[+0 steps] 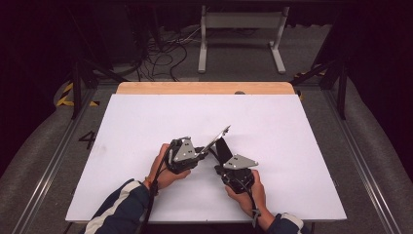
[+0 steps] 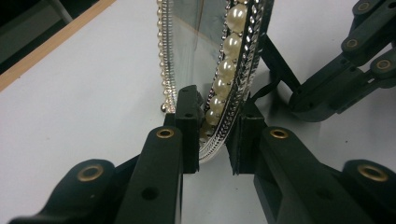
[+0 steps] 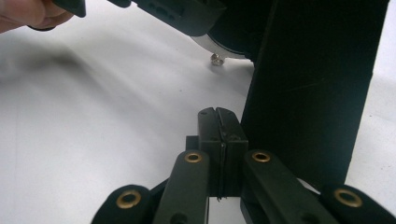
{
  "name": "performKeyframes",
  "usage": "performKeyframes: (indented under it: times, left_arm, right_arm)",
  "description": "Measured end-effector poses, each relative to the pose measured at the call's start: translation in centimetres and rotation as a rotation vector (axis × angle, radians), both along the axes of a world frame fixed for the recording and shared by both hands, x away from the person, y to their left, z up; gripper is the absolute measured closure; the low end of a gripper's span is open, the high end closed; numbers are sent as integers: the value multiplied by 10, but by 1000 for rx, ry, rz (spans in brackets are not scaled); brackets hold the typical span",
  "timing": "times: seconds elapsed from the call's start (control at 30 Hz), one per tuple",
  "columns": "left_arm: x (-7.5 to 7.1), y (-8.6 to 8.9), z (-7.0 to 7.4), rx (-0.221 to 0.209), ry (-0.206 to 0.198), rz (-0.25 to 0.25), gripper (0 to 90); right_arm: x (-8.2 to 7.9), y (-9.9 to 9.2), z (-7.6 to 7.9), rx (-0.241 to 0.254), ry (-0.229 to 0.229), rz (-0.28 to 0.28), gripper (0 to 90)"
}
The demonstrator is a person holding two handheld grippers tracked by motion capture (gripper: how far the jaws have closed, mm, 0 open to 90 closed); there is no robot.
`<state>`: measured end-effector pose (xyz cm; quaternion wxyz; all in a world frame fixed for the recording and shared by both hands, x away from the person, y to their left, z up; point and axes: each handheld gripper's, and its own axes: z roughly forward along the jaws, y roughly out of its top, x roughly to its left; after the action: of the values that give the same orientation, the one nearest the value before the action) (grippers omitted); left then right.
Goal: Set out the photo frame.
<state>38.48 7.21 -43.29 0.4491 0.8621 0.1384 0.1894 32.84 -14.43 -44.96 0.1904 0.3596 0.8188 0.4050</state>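
The left tongs [image 2: 212, 140] grip the lower rim of a pearl-trimmed picture frame [image 2: 219, 70], holding it tilted above the white surface [image 1: 146, 126]. The right tongs [image 3: 219, 135] are pressed together on a thin wire strut beside the frame's black stand [image 3: 317, 84]. Judged step: opening the stand; next, swing it outward and set the frame down.

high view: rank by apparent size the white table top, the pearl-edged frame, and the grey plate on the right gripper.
1. White table top, by far the largest.
2. and 3. Pearl-edged frame and grey plate: unsure. The frame shows edge-on as a thin sliver, so they look alike.
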Motion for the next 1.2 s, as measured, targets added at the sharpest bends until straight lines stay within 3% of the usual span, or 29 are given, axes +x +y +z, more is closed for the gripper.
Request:
performKeyframes:
  times: [0.37, 1.2]
  left_arm:
    - [-6, -2, 2, 25, -16, -10, 762]
    - [-9, -4, 2, 14, -1, -19, 731]
  right_arm:
    - [1, -5, 1, -1, 8, -1, 900]
    - [6, -14, 2, -20, 9, -5, 900]
